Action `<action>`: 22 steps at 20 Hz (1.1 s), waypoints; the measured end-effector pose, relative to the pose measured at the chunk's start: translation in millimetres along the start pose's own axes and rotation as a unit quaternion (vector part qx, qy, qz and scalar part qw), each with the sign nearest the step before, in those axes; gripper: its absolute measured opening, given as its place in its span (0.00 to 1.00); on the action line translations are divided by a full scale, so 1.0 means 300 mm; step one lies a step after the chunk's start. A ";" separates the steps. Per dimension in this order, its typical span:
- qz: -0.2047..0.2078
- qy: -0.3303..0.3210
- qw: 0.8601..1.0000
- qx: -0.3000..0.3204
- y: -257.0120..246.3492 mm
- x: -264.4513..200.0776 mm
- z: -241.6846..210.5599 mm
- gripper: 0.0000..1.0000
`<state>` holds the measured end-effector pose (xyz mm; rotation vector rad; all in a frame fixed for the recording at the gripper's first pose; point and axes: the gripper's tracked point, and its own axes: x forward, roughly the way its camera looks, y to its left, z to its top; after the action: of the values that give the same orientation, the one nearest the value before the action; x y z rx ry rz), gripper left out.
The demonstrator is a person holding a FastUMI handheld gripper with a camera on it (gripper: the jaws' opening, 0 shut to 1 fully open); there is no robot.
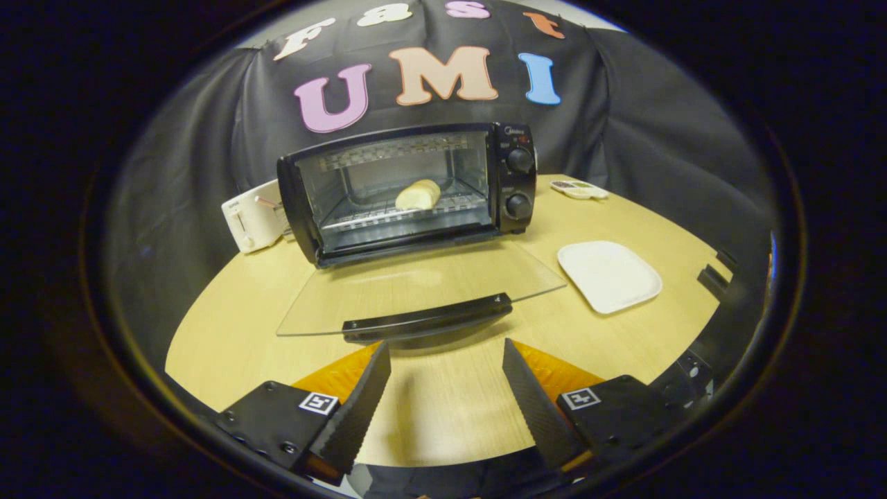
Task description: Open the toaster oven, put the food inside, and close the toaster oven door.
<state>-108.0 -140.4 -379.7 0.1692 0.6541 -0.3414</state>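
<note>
Colour rundown: the toaster oven (409,190) is done in glossy black, with a clear glass door (416,287) edged by a black handle (427,319), and two black knobs (519,184) are seen on its panel. The food (418,195) inside is coloured pale yellow-cream, on a silvery wire rack (402,215). The worktop (443,395) is finished in light wood grain. A plain white plate (609,276) and a white toaster (253,216) are seen too. Square black-and-white markers (318,403) are carried near the fingers (360,405).

White toaster (251,216) half hidden behind oven (409,190) (right side).
</note>
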 end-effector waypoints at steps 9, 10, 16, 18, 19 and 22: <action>0.033 -0.002 0.999 -0.025 0.045 0.019 0.038 0.99; 0.033 -0.005 0.999 -0.031 0.045 0.014 0.050 0.99; 0.069 -0.060 0.996 -0.016 0.092 -0.018 0.160 0.98; 0.073 -0.088 0.993 -0.010 0.096 -0.027 0.228 0.99; 0.073 -0.099 0.992 -0.014 0.095 -0.026 0.259 0.99; 0.070 -0.120 0.990 -0.037 0.115 0.001 0.332 1.00</action>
<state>-38.9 -134.2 -300.3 0.1006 0.4132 -0.1973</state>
